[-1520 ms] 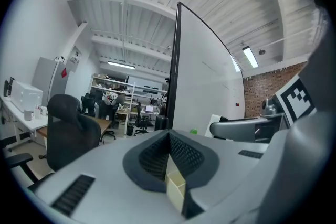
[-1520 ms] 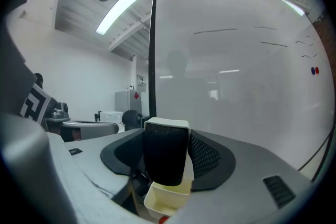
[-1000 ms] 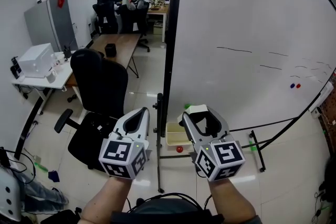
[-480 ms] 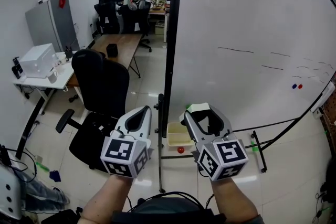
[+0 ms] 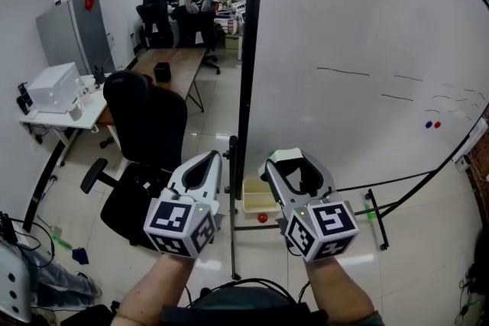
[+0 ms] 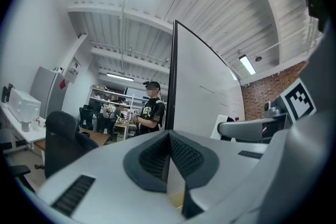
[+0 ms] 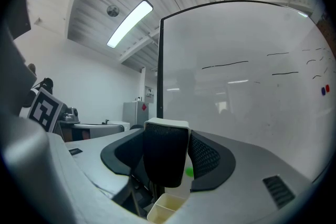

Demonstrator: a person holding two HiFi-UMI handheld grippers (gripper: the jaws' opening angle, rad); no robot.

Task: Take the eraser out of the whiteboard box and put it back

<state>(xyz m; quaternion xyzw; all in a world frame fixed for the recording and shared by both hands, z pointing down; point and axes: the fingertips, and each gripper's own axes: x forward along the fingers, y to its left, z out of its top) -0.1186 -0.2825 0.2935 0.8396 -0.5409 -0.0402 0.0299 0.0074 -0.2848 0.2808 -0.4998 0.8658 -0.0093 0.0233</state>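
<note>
The right gripper (image 5: 295, 164) is clamping one eraser (image 7: 165, 157) — a rectangular block with a hard white back and a black felt face — with its ribbed pads pressing on the two sides. The eraser is sitting above and clear of the single cream plastic whiteboard box (image 5: 257, 199), which is standing open-topped near the lower left corner of the glossy whiteboard (image 5: 367, 27). The left gripper (image 5: 205, 163) is holding its jaws together on nothing.
</note>
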